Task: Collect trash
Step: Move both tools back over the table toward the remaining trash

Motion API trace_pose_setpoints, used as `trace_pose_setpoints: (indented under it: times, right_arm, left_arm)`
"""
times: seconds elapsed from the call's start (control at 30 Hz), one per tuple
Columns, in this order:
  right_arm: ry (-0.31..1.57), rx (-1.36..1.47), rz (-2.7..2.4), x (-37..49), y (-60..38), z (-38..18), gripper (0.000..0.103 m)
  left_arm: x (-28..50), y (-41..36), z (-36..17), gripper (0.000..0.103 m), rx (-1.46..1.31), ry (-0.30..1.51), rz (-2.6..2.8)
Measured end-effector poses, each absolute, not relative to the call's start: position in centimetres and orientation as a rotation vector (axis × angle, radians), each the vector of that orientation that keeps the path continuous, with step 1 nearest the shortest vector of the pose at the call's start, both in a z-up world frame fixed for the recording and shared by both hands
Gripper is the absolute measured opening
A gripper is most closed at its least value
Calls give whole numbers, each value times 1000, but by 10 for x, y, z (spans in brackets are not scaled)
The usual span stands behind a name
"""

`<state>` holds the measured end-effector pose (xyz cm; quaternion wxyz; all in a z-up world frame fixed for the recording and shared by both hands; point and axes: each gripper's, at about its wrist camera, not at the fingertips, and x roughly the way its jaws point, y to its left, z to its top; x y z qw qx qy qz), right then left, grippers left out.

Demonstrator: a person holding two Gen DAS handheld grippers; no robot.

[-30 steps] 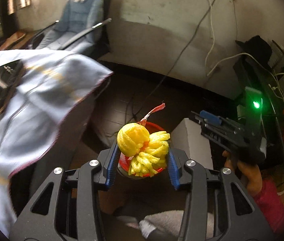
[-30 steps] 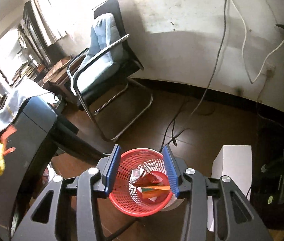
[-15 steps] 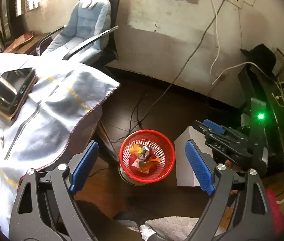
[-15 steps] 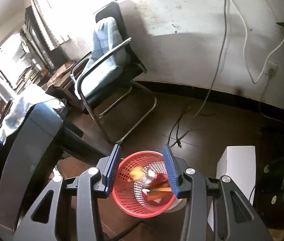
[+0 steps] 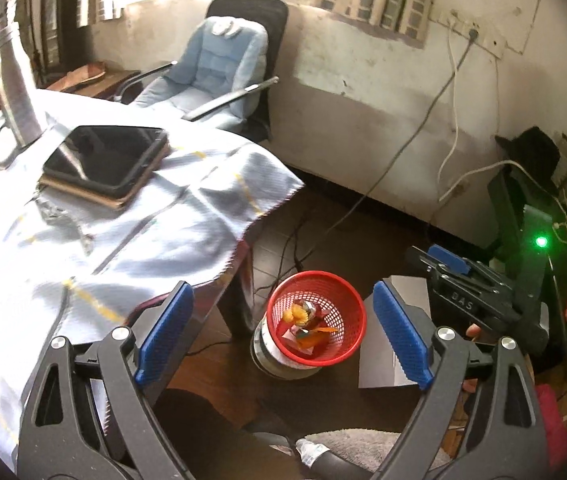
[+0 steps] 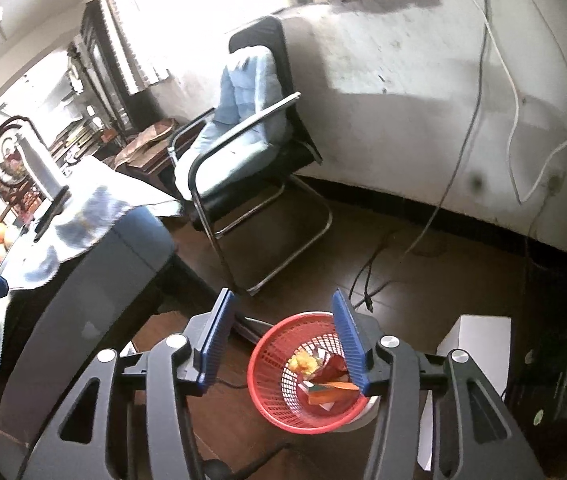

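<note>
Yellow foam net point(image 5: 298, 314) lies in the red mesh basket point(image 5: 347, 300) on the floor among wrappers, beside a white box point(image 5: 383, 356). Drop step looks done. Left gripper point(image 5: 283, 336) gapes wide and empty; right gripper point(image 6: 283, 340), jaws just opening, half-spread, nothing between. Next likely: crumpled foil point(image 5: 53, 212) on the clothed table point(image 5: 163, 232), near the tablet point(image 5: 107, 160).

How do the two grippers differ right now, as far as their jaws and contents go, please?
The left gripper has its jaws spread wide, while the right gripper has them narrower. Both have just been opening. They share blue pads and black frames, both are empty, and both point down toward the red basket, where the yellow foam net lies among wrappers.
</note>
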<state>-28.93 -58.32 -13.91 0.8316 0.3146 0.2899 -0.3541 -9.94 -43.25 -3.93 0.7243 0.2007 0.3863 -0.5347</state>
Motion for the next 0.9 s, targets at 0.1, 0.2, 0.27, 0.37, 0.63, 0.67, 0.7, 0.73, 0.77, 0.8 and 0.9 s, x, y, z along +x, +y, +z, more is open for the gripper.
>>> trace_pose_setpoints:
  times: [0.1,0.2,0.27,0.37,0.63,0.67,0.7,0.73,0.77,0.8,0.9]
  right_arm:
    - [605,634,-727,-282,-571,-125,53]
    - [601,598,-702,-274,-559,-112,54]
    - [598,576,-687,-268,-551,-104,55]
    - [591,542,-665,-259,-538,-91,57]
    - [590,464,-602,-237,-506,-66,64]
    - [594,458,-588,-232,-502,-64,65]
    - [599,450,-574,-225,-498,-62,65]
    - [603,443,-563,-219,-494,-60,65]
    - [608,432,-549,-212,-489,-58,65]
    - [611,424,-539,-206,-485,-57,66]
    - [623,389,-487,-181,-467,-50,67]
  left_arm:
    - [-92,-417,-34,89,415,837,-1162]
    - [-85,-404,-28,90,383,827,-1146]
    - [-79,-393,-24,90,357,825,-1133]
    - [-72,-379,-21,91,329,821,-1115]
    - [-41,-330,-12,92,241,799,-1028]
    - [-36,-324,-11,92,227,798,-1012]
    - [-29,-315,-10,92,211,796,-992]
    - [-23,-306,-9,92,196,796,-973]
    - [-14,-295,-8,92,177,796,-946]
    - [-9,-287,-8,92,165,794,-926]
    - [16,-252,-4,92,124,776,-829]
